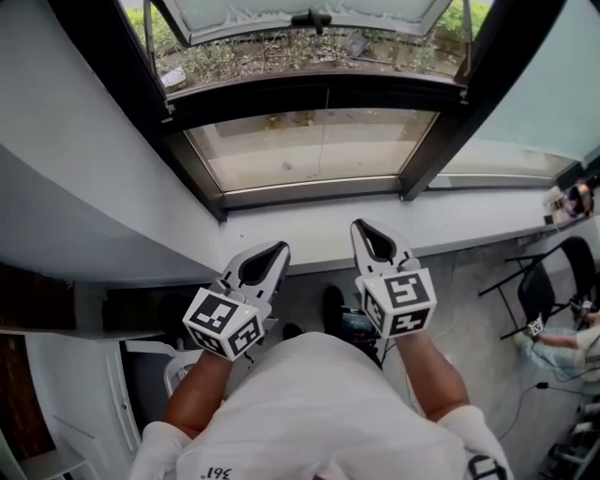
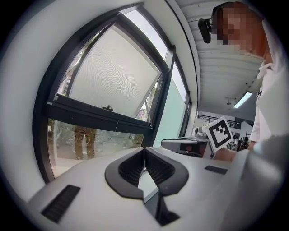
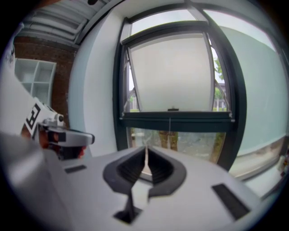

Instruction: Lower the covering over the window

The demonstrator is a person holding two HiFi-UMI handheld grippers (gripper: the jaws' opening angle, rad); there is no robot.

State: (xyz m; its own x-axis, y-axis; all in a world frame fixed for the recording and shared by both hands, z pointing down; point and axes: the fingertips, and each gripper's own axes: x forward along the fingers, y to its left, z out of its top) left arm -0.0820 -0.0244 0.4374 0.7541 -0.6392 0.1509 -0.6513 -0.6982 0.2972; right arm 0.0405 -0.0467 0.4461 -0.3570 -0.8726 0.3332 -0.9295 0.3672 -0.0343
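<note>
The window has a dark frame (image 1: 202, 178) with an upper sash (image 1: 309, 14) tilted outward and a fixed lower pane (image 1: 314, 145). A pale covering (image 3: 171, 74) fills the upper sash, also seen in the left gripper view (image 2: 115, 72). A small dark handle (image 3: 173, 109) sits at its lower edge, with a thin cord (image 3: 170, 124) below it. My left gripper (image 1: 278, 247) (image 2: 144, 149) is shut and empty, short of the sill. My right gripper (image 1: 361, 225) (image 3: 145, 148) hangs beside it, jaws together with only a pale sliver between them, holding nothing I can make out.
A white sill (image 1: 309, 239) runs below the window. A white wall (image 1: 84, 141) closes the left side. A black chair (image 1: 548, 281) and a seated person (image 1: 562, 349) are at the right. White shelving (image 3: 34, 79) stands against a brick wall.
</note>
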